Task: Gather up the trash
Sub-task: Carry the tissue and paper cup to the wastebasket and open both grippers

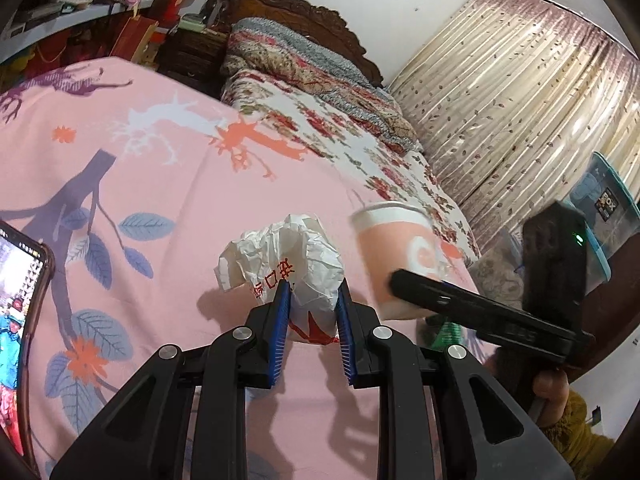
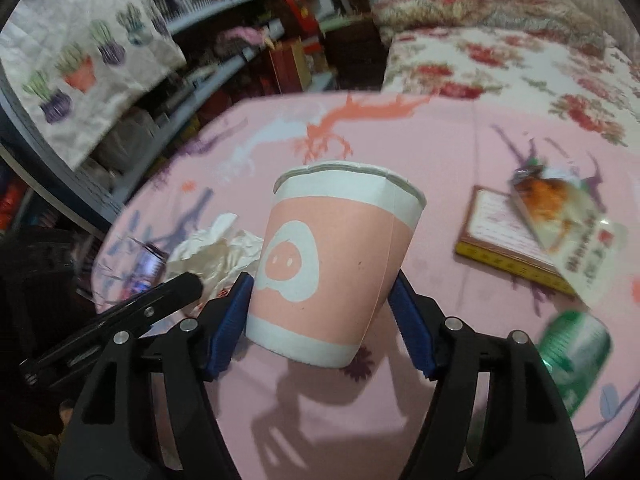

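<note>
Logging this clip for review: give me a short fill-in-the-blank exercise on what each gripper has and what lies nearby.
1. The left gripper is closed on a crumpled white ____ bag.
2. The right gripper holds a pink and white paper ____.
3. A snack packet lies partly on a ____.
4. The can near the right gripper is ____ in colour.

Missing words: paper; cup; book; green

The left tool (image 1: 312, 294) reaches forward over the bed, its blue pads pressed on either side of a crumpled bag (image 1: 288, 260). The right tool (image 2: 324, 296) sits just beside it toward the bed's right edge, both pads against the lower sides of a tilted cup (image 2: 336, 260). A hand (image 1: 552, 394) grips the right tool's handle.
</note>
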`<action>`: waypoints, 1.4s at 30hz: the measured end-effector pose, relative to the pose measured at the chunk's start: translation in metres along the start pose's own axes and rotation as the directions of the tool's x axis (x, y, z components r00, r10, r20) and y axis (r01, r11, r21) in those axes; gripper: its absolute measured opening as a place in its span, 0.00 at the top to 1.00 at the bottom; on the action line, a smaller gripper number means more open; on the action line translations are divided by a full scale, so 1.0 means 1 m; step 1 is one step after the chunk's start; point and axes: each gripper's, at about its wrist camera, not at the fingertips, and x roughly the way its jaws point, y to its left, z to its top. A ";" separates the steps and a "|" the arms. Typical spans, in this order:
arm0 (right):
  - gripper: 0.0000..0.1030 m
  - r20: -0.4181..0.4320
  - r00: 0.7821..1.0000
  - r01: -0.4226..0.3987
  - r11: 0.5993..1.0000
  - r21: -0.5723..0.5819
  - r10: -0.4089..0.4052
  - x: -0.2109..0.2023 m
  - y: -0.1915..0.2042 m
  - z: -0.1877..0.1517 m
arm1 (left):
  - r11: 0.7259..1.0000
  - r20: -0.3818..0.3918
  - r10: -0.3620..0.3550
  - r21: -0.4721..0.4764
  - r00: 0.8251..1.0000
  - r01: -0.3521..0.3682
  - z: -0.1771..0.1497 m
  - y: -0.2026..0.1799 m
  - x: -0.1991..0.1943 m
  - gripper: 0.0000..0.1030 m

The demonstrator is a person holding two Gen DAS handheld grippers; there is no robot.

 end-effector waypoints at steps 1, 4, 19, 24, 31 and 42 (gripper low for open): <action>0.33 0.031 1.000 -0.006 1.000 0.014 0.005 -0.013 -0.005 -0.004 | 1.000 0.003 -0.003 0.007 1.000 0.003 0.000 -0.003 -0.002 0.80; 0.33 0.108 0.994 0.005 0.998 0.065 -0.012 -0.046 -0.023 -0.020 | 0.999 0.004 -0.020 0.028 1.000 0.020 0.000 -0.017 -0.006 0.80; 0.32 0.213 0.940 0.145 0.881 0.451 -0.264 -0.153 -0.160 -0.124 | 0.980 -0.071 -0.101 0.166 0.992 0.112 -0.007 -0.099 0.012 0.80; 0.32 0.223 0.935 0.142 0.869 0.474 -0.275 -0.160 -0.179 -0.145 | 0.960 -0.134 -0.119 0.236 0.984 0.148 -0.010 -0.139 0.035 0.80; 0.32 0.282 0.909 0.143 0.865 0.481 -0.308 -0.183 -0.205 -0.171 | 0.914 -0.262 -0.135 0.341 0.956 0.222 -0.026 -0.220 0.087 0.80; 0.32 0.338 0.777 0.160 0.686 0.710 -0.531 -0.300 -0.341 -0.242 | 0.730 -0.511 -0.195 0.494 0.837 0.472 -0.096 -0.427 0.207 0.80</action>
